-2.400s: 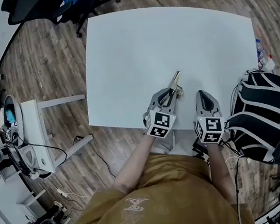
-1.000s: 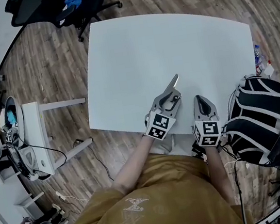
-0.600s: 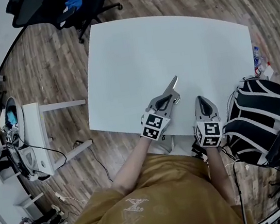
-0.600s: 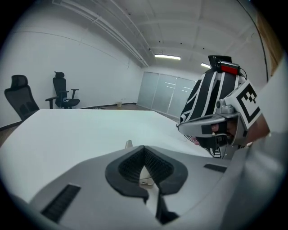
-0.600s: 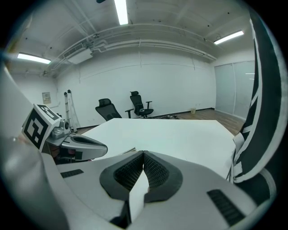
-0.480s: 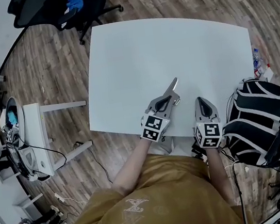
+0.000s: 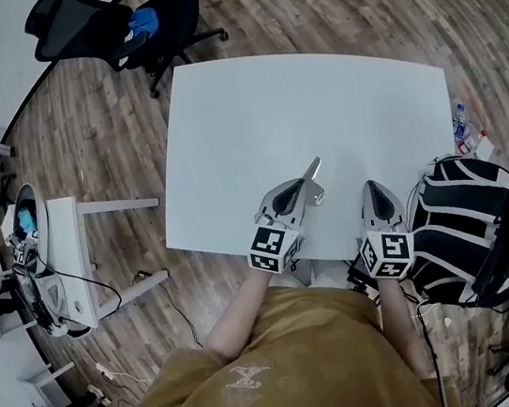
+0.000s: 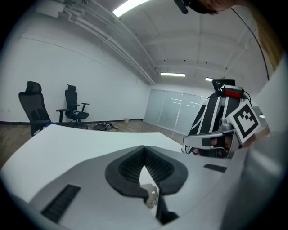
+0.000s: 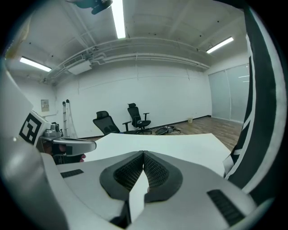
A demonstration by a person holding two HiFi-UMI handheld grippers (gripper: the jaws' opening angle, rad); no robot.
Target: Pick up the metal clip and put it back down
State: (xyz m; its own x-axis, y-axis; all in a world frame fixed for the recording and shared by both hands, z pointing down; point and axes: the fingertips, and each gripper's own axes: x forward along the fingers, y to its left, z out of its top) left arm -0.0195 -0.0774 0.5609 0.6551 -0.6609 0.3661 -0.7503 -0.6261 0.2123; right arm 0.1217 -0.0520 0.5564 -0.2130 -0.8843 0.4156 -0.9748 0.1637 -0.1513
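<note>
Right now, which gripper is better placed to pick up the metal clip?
Left. The left gripper, jaws shut, sits close to the metal clip on the table; the right gripper rests farther off, also shut.

I see a white table [image 7: 249,104]; two black chairs [image 7: 81,23] past its far-left corner, white stand [image 7: 64,245] to its left, striped bag [image 7: 469,213] by its near-right corner.

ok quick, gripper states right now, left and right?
Left gripper: closed, holding the metal clip.
Right gripper: closed, nothing between its jaws.
</note>
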